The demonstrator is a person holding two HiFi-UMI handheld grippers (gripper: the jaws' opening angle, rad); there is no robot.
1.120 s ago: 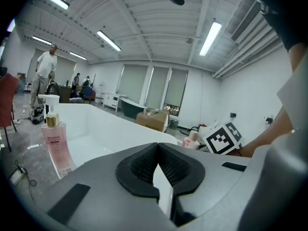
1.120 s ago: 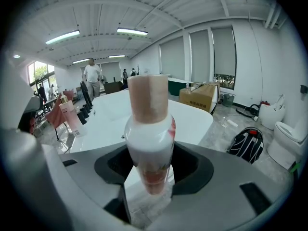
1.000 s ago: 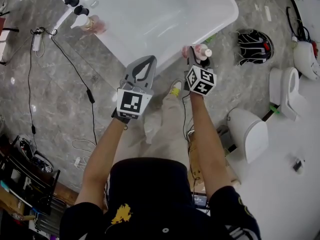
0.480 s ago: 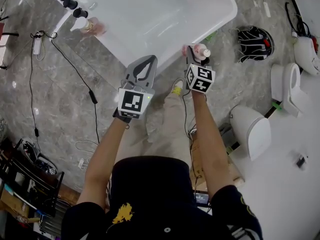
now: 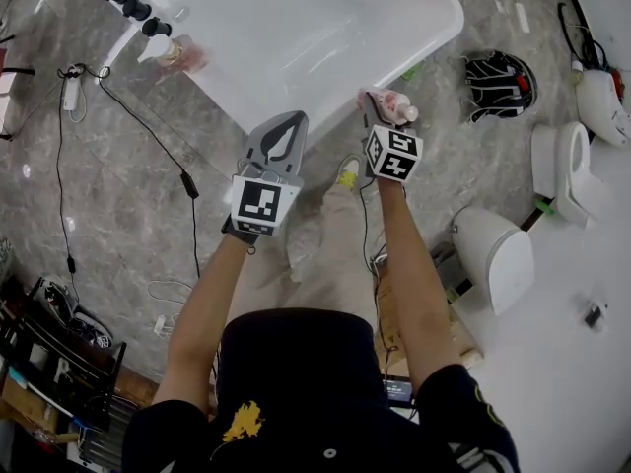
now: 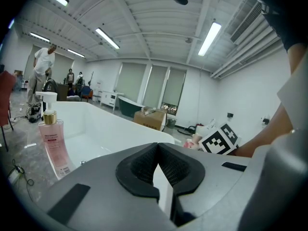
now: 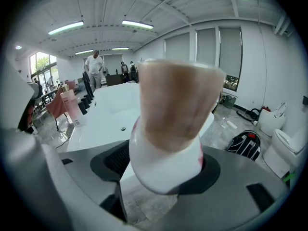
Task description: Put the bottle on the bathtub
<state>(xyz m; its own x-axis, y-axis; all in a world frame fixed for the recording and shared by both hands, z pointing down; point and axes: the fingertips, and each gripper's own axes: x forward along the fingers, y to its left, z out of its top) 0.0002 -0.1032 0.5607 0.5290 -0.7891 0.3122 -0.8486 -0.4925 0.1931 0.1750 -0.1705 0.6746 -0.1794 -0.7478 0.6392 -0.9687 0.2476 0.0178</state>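
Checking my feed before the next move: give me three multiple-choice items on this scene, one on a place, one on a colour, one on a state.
1. The pump bottle stands: A on the bathtub rim; B on the floor; C on the toilet.
2. Its liquid is: A blue; B pink; C green.
3. The left gripper has its jaws: A wide apart; B half open; C together, empty.

A: it stands on the white rim.
B: pink shows through the clear body.
C: the pads meet with nothing between them.

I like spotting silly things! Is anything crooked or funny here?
The pink bottle leans askew between the right gripper's jaws, which have just been opening, by the bathtub's rim. The other bottle stands straight.
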